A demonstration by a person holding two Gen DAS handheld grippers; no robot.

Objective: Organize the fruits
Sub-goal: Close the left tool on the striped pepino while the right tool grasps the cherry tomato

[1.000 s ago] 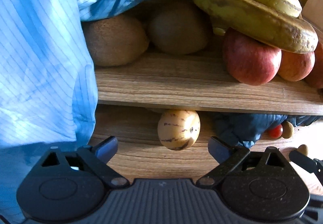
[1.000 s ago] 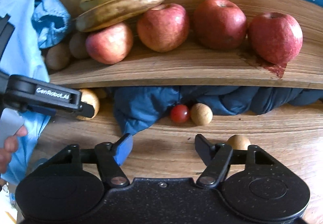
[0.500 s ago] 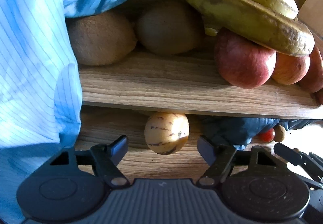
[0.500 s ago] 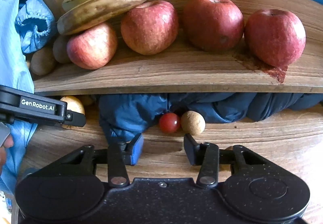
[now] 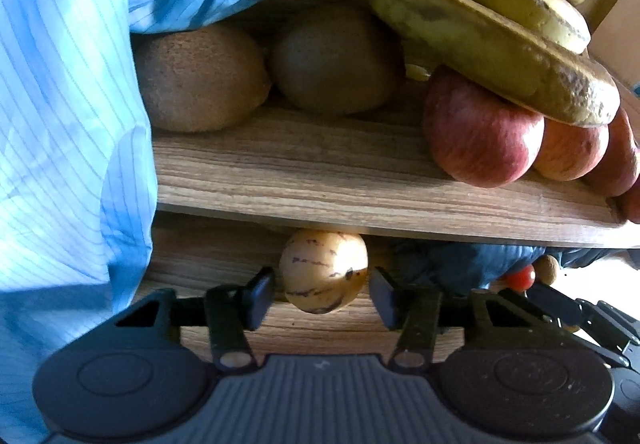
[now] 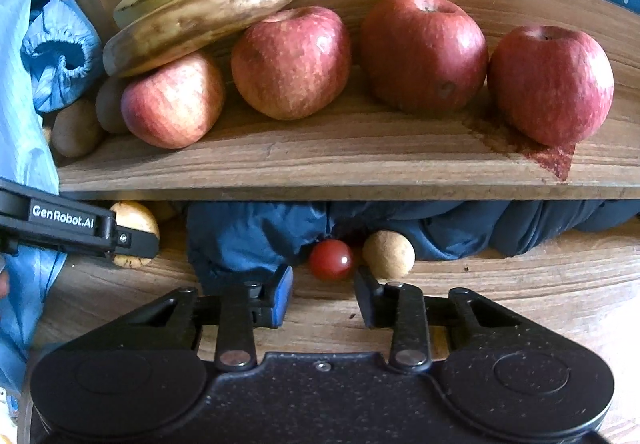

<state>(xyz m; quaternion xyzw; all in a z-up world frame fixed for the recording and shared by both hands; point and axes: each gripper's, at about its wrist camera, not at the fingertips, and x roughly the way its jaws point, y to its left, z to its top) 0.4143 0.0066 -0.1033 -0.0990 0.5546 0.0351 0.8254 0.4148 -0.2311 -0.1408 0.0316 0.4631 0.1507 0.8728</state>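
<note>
Both grippers are reaching for fruit under the shelf [image 6: 344, 168]. The left gripper [image 5: 322, 296] has its fingers parted around the striped yellow melon [image 5: 323, 270], gripping nothing; closing comes next. The right gripper [image 6: 322, 294], also open and empty, faces the cherry tomato [image 6: 331, 259] at 12 o'clock. Only the right view shows all four apples [image 6: 424, 52].

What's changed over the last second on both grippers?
Both closed in on targets under the shelf. The left gripper now brackets the striped yellow fruit; the right gripper narrowed and neared the cherry tomato. Nothing gripped yet. Bananas, apples and kiwis unmoved.
</note>
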